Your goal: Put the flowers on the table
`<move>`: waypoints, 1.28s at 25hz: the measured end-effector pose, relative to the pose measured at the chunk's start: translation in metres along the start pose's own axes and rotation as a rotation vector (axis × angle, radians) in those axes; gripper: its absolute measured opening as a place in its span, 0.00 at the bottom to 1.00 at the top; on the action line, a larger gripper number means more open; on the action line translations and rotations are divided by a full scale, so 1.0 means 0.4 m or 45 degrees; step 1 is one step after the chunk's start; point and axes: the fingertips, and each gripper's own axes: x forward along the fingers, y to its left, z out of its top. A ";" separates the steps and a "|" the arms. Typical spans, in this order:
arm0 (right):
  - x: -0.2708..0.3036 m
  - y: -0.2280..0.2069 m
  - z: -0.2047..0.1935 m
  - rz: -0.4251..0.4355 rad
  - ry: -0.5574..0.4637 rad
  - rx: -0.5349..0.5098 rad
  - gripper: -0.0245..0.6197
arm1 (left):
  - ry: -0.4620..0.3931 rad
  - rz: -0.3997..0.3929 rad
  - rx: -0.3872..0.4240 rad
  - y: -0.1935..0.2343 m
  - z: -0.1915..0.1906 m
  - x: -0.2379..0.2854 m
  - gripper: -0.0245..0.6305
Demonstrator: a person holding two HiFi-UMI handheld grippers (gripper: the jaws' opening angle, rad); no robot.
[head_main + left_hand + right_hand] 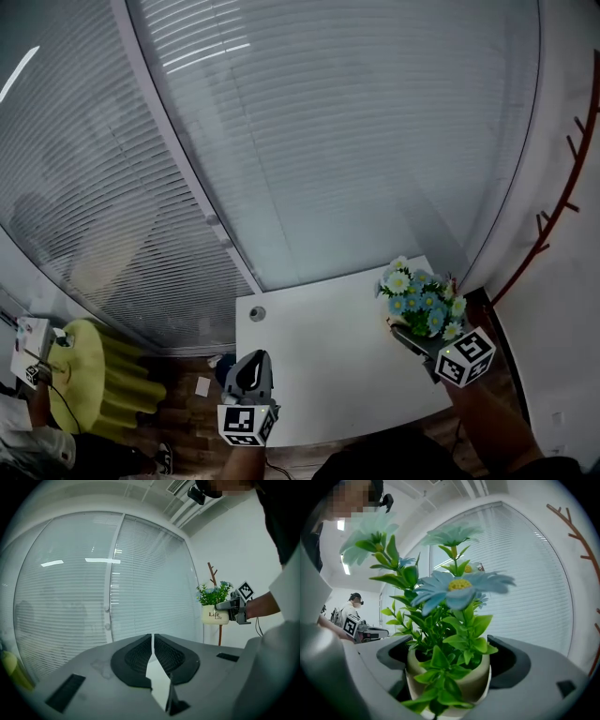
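Observation:
A small cream pot (405, 328) of blue and white flowers (422, 298) sits over the far right corner of the white table (328, 361). My right gripper (413, 336) is shut on the pot (449, 679), one jaw against each side. The flowers (459, 587) fill the right gripper view. I cannot tell whether the pot touches the table. My left gripper (251, 361) hovers at the table's near left, jaws shut (153, 640) with nothing between them. In the left gripper view the pot (215, 615) shows at the right.
Window blinds run behind the table. A brown coat rack (561, 202) stands at the right wall. A round grommet (257, 313) marks the table's far left corner. A yellow-green chair (94, 370) and another person (33, 412) are at the lower left.

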 end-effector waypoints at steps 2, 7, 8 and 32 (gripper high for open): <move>0.013 -0.015 0.001 0.023 0.000 -0.005 0.79 | -0.004 0.012 0.003 -0.006 0.008 0.009 0.07; 0.049 -0.060 -0.002 0.063 -0.008 -0.011 0.79 | 0.012 0.041 0.020 -0.029 0.006 0.035 0.07; 0.053 -0.068 -0.006 0.068 -0.010 -0.008 0.79 | 0.023 0.051 0.021 -0.033 0.003 0.040 0.07; 0.117 -0.117 -0.055 0.047 0.017 -0.016 0.79 | 0.065 0.017 0.048 -0.054 -0.012 0.167 0.07</move>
